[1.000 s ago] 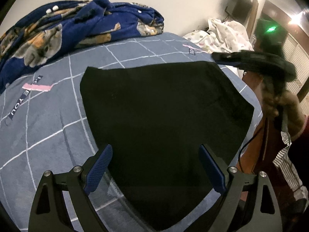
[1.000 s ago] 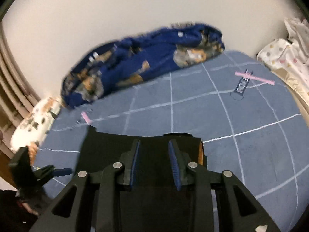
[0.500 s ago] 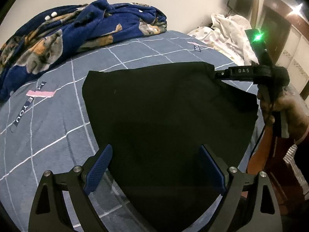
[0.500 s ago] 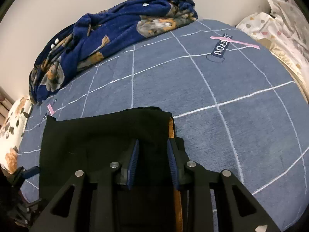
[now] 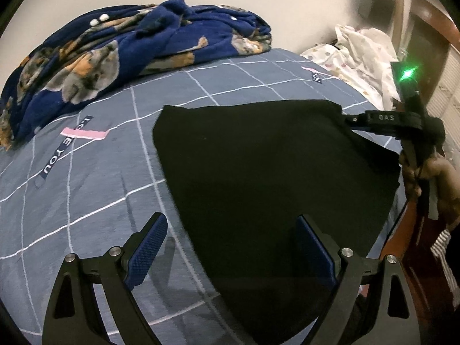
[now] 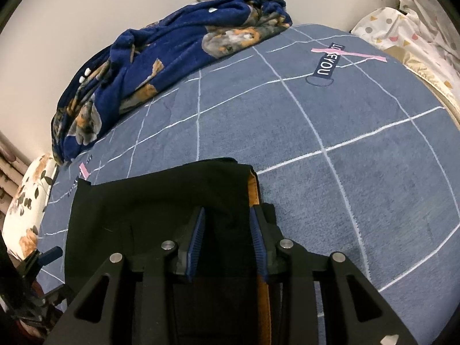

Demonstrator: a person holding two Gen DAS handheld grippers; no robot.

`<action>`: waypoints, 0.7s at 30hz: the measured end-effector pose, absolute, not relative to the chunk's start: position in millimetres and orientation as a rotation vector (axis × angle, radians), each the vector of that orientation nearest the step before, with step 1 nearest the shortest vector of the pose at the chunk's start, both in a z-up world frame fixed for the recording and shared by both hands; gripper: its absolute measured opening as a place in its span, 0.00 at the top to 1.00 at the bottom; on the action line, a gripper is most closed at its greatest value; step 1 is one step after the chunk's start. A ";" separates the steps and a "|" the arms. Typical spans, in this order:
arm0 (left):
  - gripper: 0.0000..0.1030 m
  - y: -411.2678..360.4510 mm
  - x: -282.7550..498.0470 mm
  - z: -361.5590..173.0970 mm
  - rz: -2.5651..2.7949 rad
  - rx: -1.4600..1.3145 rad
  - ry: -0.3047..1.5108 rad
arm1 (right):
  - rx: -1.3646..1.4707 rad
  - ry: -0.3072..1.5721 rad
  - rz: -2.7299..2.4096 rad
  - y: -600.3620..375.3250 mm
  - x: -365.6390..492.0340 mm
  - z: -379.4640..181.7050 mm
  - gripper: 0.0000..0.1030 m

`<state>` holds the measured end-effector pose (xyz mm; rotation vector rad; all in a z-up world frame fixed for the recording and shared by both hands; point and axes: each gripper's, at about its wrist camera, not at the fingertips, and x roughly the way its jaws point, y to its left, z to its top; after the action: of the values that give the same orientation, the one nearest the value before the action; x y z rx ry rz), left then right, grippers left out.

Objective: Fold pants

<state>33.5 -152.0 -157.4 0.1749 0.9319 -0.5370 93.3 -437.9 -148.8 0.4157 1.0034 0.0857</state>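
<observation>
The pants (image 5: 273, 166) lie flat on the bed (image 5: 95, 178), black and already folded into a broad panel, with a tan lining showing along the right-hand edge in the right wrist view. The right gripper (image 6: 227, 230) has its fingers clamped on that far right corner of the cloth. The left gripper (image 5: 230, 247) hovers over the near edge with its fingers wide apart and nothing between them.

The step in hand looks like laying the carried corner down. To do it well, lower it until the edges line up, keep the cloth taut so no crease forms, and let go only once it rests flat. The left gripper could pin the near edge.

Count: one pair of pants, two grippers, one blue blanket (image 5: 120, 43) heaped at the wall, one spotted sheet (image 5: 362, 54) at the far corner.
</observation>
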 end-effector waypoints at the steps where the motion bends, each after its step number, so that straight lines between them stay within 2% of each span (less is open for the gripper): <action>1: 0.12 -151.2 34.1 -157.3 -0.530 0.177 0.932 | 0.415 1.002 0.086 -437.1 93.4 -148.5 0.73; 21: 0.12 -150.6 29.6 -151.5 -0.465 0.244 0.908 | 0.401 0.996 0.079 -435.1 93.8 -148.4 0.72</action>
<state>29.6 -150.6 -151.5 0.2438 0.9077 -0.4648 93.8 -435.1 -148.4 0.4014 0.9965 0.0793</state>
